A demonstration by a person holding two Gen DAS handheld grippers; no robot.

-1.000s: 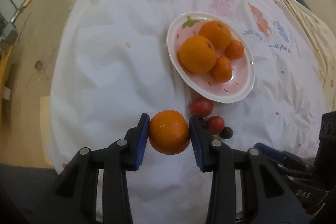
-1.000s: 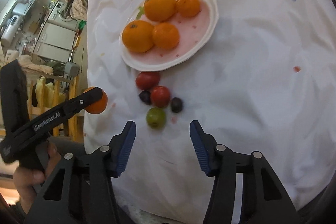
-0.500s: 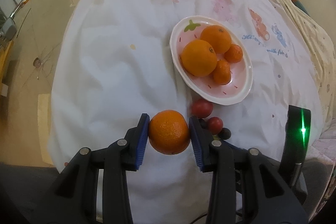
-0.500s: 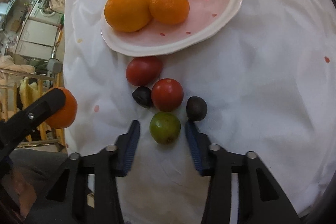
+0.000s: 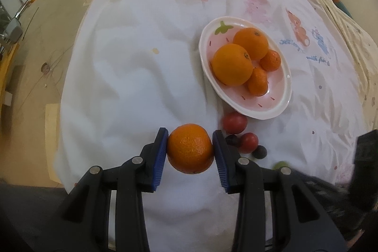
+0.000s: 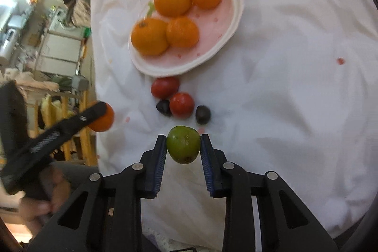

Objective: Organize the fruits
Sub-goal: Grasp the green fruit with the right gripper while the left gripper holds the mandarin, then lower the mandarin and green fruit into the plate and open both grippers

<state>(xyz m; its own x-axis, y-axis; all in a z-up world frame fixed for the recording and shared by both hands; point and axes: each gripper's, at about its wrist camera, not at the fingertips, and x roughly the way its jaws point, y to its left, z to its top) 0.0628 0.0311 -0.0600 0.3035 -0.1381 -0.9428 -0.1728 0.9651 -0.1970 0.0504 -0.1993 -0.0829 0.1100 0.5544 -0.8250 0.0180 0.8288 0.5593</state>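
So there's a white tablecloth with a pink strawberry plate holding four oranges. Just near the plate's front rim sit two red tomatoes and two dark little fruits. Left gripper is clamped on an orange, right gripper is squeezing a green fruit, both pinched between the blue pads.

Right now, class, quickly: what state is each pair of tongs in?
Left tongs: shut on the orange.
Right tongs: shut on the green fruit.
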